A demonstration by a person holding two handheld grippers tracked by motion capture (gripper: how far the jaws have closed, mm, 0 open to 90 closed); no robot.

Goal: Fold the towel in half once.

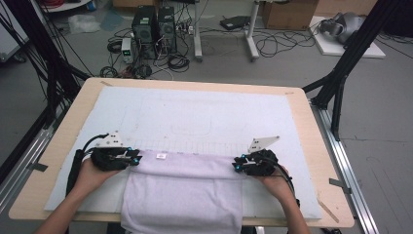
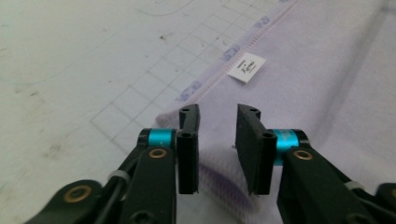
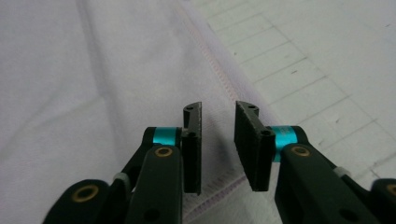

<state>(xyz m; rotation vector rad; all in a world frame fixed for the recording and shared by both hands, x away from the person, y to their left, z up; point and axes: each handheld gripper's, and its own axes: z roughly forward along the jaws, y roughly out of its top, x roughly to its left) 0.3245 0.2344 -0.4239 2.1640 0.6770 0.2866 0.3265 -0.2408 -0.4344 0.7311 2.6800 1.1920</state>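
You're mid-fold on the towel (image 1: 182, 192): it lies at the 6 o'clock side of the mat (image 1: 195, 117), near edge hanging off the table (image 1: 73, 112), far edge a doubled fold running between your two hands. Left gripper (image 1: 131, 158) sits at the fold's 9 o'clock corner, right gripper (image 1: 238, 165) at the 3 o'clock corner. In the left gripper view the jaws stand part open with a clear gap, the towel corner (image 2: 219, 172) lying between and under them but the pads not pressing it; the label (image 2: 247, 66) is at 12 o'clock from the tips, just inside the stitched hem. Right gripper view reads the same: jaws part open, hem (image 3: 219, 74) running up past the gap, cloth below, nothing clamped. So I'd call this the release after laying a fold (or the set-up for a re-grip, can't say which from here). Fold looks flat and fairly square to the mat grid. Next move, my read: either back both grippers straight out toward 9 and 3 without dragging the corners, or close on both layers evenly and carry the fold toward 12. Watch the loose pile at the left corner, it could snag a pad.
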